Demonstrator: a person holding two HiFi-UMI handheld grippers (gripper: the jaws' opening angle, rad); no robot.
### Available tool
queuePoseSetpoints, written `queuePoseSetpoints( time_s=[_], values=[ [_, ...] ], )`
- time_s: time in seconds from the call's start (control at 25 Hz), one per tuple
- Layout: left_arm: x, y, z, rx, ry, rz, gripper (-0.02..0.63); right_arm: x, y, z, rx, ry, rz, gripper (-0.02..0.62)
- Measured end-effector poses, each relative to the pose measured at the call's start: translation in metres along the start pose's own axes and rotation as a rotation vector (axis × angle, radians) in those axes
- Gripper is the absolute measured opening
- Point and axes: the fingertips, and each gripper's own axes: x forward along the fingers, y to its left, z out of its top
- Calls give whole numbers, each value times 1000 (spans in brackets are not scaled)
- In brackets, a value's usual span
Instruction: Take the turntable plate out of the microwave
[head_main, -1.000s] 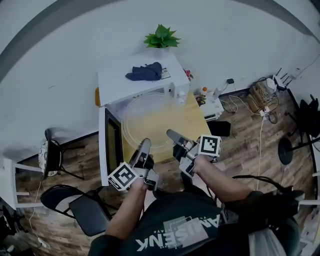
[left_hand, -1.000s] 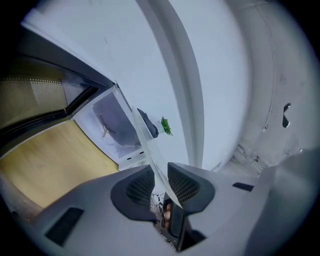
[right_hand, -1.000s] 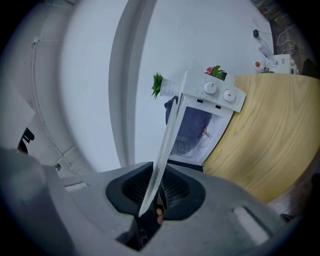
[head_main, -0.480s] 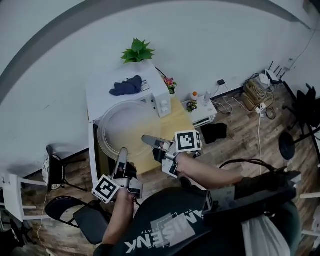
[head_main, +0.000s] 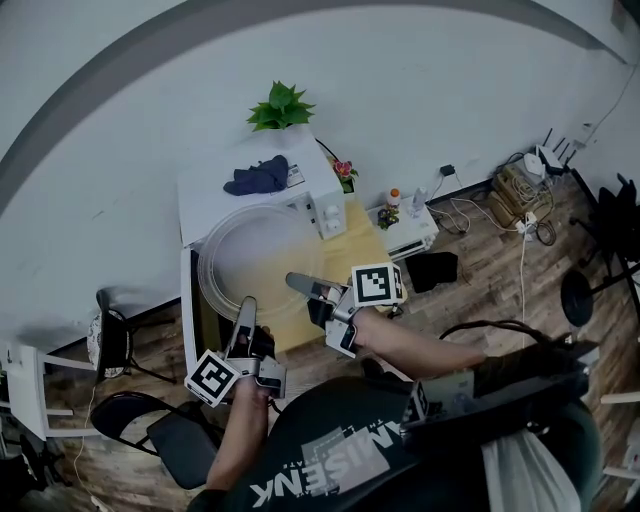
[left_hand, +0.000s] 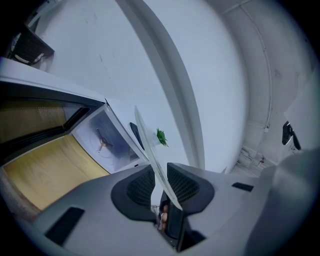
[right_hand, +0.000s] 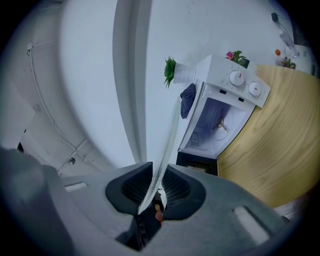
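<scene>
Clear glass turntable plate was out of the microwave. It was held in the air by both tongs just in front of the open cavity, over the left half of the wooden tabletop. Head view: plate roughly flat, far rim overlapping the microwave's front, near rim toward the person.

Left tongs had the near-left rim. Left gripper view: jaws drawn in on the plate's edge, with the glass running edge-on between the two pads and the pads pressing on it. The gap was no wider than the rim itself.

Right tongs had the near-right rim. Right gripper view: much the same, with the jaws nearly together and clamped on the thin glass edge, which rose up and away from between the pads.

Microwave was white and stood at the tabletop's far left corner, with two round knobs on its right-hand panel. Door was swung wide to the left, out past the tabletop's left edge. Inside, the three-armed hub on the cavity floor lay uncovered.

On the microwave's top lay a dark blue cloth, bunched up. Green plant stood behind it, against the wall. Small pink flowers stood just beside the microwave's right side.

Black chair stood on the wood floor, beyond the tabletop's near left corner.
</scene>
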Motion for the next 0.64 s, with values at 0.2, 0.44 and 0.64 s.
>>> queuePoseSetpoints(
  time_s=[0.2,0.44,0.64],
  values=[
    [0,-2,-1,-6,7,-5,77,-2,2,1,-11,-4,3,61],
    [0,-2,-1,-1,16,-10,77,-2,4,1,-25,-9,-5,63],
    [1,-1,0,-18,12,-14,77,1,2,1,-29,-11,-11,63]
  ],
)
